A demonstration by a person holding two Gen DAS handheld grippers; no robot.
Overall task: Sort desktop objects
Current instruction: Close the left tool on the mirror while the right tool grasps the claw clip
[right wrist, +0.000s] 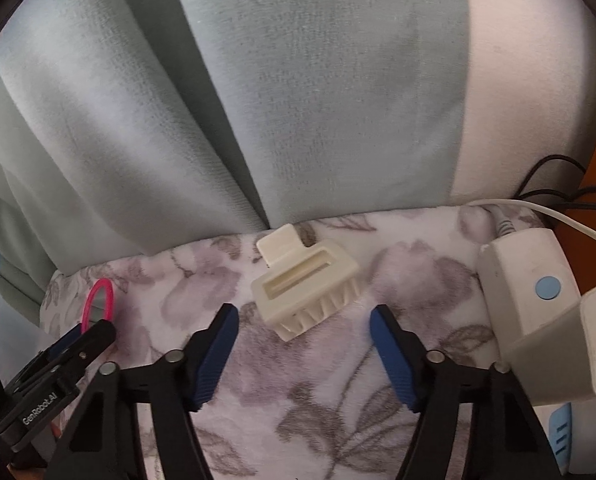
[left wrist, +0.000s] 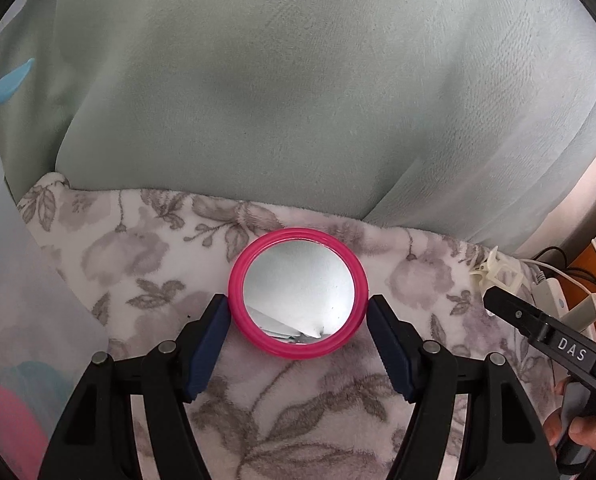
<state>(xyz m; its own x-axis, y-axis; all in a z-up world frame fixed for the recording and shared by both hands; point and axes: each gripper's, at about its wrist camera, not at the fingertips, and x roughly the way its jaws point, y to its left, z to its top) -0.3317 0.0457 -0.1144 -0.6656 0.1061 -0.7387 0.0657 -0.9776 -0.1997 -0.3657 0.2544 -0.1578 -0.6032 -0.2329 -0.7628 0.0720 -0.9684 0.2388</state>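
A round mirror with a pink rim [left wrist: 298, 294] is between the blue pads of my left gripper [left wrist: 298, 312]. The pads touch its rim on both sides, so the gripper is shut on it, just above the floral blanket [left wrist: 137, 264]. The mirror shows edge-on in the right wrist view [right wrist: 97, 302], beside the left gripper's fingers [right wrist: 93, 334]. A cream hair claw clip [right wrist: 308, 286] lies on the blanket just ahead of my right gripper [right wrist: 304, 322], which is open and empty. The clip also shows in the left wrist view [left wrist: 496, 272], next to the right gripper's finger [left wrist: 538, 328].
A pale green curtain [left wrist: 298, 100] hangs behind the blanket. A translucent plastic box [left wrist: 13, 280] stands at the left with pink and blue things inside. A white power strip with plugs and cables [right wrist: 538, 300] lies at the right of the clip.
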